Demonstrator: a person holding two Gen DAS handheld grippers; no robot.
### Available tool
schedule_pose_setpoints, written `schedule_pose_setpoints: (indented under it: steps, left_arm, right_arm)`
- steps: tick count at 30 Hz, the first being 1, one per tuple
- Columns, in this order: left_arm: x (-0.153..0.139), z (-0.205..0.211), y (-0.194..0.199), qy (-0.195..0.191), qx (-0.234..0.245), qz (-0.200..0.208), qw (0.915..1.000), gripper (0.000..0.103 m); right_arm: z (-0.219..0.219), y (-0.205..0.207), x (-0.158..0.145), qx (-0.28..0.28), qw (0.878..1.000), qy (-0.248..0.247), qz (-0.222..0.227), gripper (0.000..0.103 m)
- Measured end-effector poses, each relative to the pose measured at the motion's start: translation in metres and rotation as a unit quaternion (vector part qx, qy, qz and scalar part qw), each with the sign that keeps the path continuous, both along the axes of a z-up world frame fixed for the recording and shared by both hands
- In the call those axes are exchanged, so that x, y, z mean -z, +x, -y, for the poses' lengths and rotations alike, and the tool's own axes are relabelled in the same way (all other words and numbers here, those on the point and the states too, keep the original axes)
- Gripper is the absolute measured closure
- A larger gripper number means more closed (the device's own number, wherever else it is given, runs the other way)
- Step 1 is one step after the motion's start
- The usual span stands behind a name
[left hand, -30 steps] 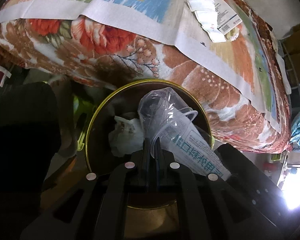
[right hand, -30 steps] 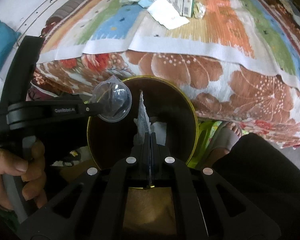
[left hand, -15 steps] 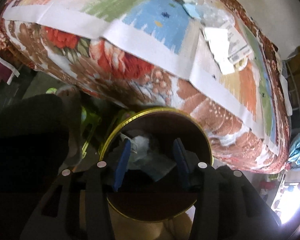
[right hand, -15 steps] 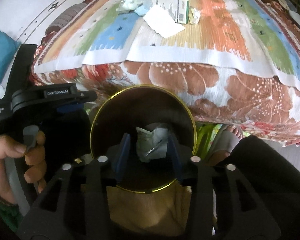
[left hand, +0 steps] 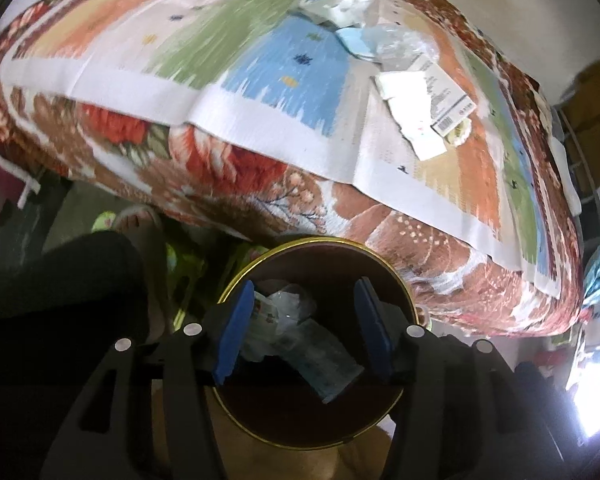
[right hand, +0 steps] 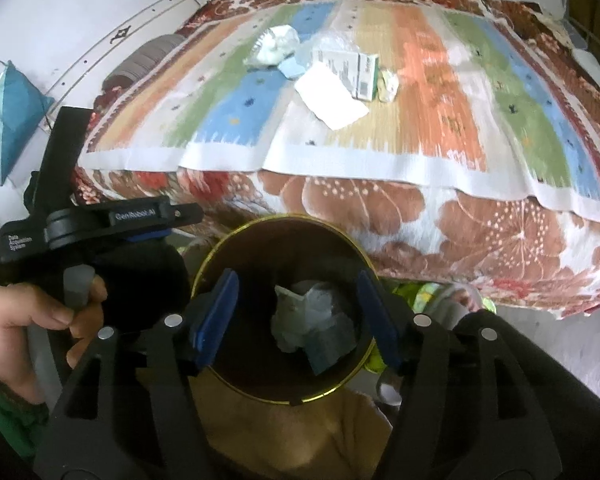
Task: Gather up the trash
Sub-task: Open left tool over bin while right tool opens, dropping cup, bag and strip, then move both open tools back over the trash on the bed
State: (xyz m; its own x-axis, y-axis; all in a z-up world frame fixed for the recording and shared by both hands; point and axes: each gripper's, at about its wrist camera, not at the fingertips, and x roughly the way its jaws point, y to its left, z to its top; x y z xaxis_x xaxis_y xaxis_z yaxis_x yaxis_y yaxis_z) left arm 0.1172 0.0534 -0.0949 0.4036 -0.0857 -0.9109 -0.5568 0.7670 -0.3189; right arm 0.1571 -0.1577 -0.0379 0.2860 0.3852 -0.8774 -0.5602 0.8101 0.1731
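— What are the two tongs doing right now?

— Both hang over the round bin. The left gripper [left hand: 304,330] has just been spreading its jaws; its blue pads [left hand: 236,328] stand apart with nothing pinched between them. The right gripper [right hand: 296,316] is the same: jaws just opened wide, released, no scrap touching the pads.

— And the bin itself?

— A dark waste bin [left hand: 396,280] with a gold rim, directly below both sets of fingers. From the left wrist view, a crumpled clear plastic wrapper [left hand: 292,304] and a flat printed packet [left hand: 324,360] lie inside, seen between the open jaws. The right wrist view shows the bin [right hand: 260,232] too, with a crumpled heap of pale wrapper and paper [right hand: 312,320] in it.

— Anything left outside?

— Yes, beyond the tongs, up on the bed's striped blanket [right hand: 440,112]. There is a small pile: a crumpled white tissue [right hand: 278,44], a small blue scrap [right hand: 292,67], a flat white paper [right hand: 330,98], a barcoded carton [right hand: 350,68] partly on it, and a little crumpled wad [right hand: 388,86] just beside the carton.

— Who holds the left one?

— A hand [right hand: 40,320], green sleeve at the wrist, wrapped around its grey trigger handle, off to the left of the right gripper's fingers.
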Motion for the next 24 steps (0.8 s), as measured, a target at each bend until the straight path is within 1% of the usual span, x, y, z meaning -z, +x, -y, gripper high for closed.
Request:
schedule_pose_setpoints:
  steps: [2, 3, 5, 7, 10, 11, 12, 13, 14, 15, 17, 19, 21, 24]
  left_arm:
    - [-0.005, -0.001, 0.001, 0.005, 0.003, 0.003, 1.0, 0.047]
    - [-0.009, -0.002, 0.002, 0.006, 0.004, 0.007, 1.0, 0.047]
    - [-0.014, -0.002, 0.004, 0.01, 0.007, 0.012, 0.9999, 0.045]
    - [-0.019, -0.002, 0.008, 0.011, 0.014, 0.016, 0.9997, 0.045]
    - [-0.03, 0.0, 0.014, 0.015, 0.028, 0.022, 0.9992, 0.045]
    - [-0.034, 0.001, 0.015, 0.023, 0.034, 0.026, 0.9988, 0.045]
    - [-0.04, 0.004, 0.018, 0.04, 0.053, 0.029, 0.9974, 0.043]
    - [-0.041, 0.006, 0.02, 0.049, 0.069, 0.029, 0.996, 0.039]
    - [-0.043, 0.01, 0.025, 0.06, 0.095, 0.027, 0.9934, 0.039]
    - [-0.045, 0.012, 0.028, 0.067, 0.109, 0.025, 0.9914, 0.039]
    - [-0.05, 0.008, 0.031, 0.082, 0.114, 0.028, 0.9897, 0.04]
    - [-0.055, 0.002, 0.032, 0.094, 0.115, 0.025, 0.9886, 0.04]
    - [-0.06, -0.005, 0.034, 0.093, 0.112, 0.02, 0.9892, 0.04]
    - [-0.065, -0.012, 0.04, 0.077, 0.117, 0.012, 0.99, 0.039]
  right_arm:
    - [-0.003, -0.001, -0.008, -0.005, 1.0, 0.007, 0.006, 0.042]
    - [-0.004, -0.002, -0.012, -0.009, 1.0, 0.01, 0.01, 0.039]
    - [-0.004, -0.003, -0.021, -0.014, 0.999, 0.007, 0.031, 0.036]
    - [-0.005, -0.003, -0.027, -0.018, 0.999, 0.002, 0.047, 0.036]
    - [-0.002, 0.002, -0.036, -0.019, 0.998, 0.02, 0.049, 0.035]
    - [-0.002, 0.002, -0.039, -0.02, 0.998, 0.021, 0.053, 0.035]
    - [-0.001, 0.002, -0.042, -0.023, 0.998, 0.021, 0.06, 0.034]
    - [0.0, 0.002, -0.044, -0.023, 0.997, 0.022, 0.064, 0.034]
    - [0.001, 0.003, -0.046, -0.022, 0.997, 0.027, 0.064, 0.033]
    - [0.002, 0.005, -0.047, -0.02, 0.998, 0.032, 0.059, 0.033]
    - [0.005, 0.01, -0.05, -0.013, 0.998, 0.052, 0.043, 0.033]
    - [0.005, 0.012, -0.056, -0.015, 0.997, 0.067, 0.04, 0.033]
    - [0.004, 0.014, -0.064, -0.027, 0.996, 0.073, 0.048, 0.028]
    - [0.004, 0.024, -0.071, -0.036, 0.995, 0.07, 0.059, 0.028]
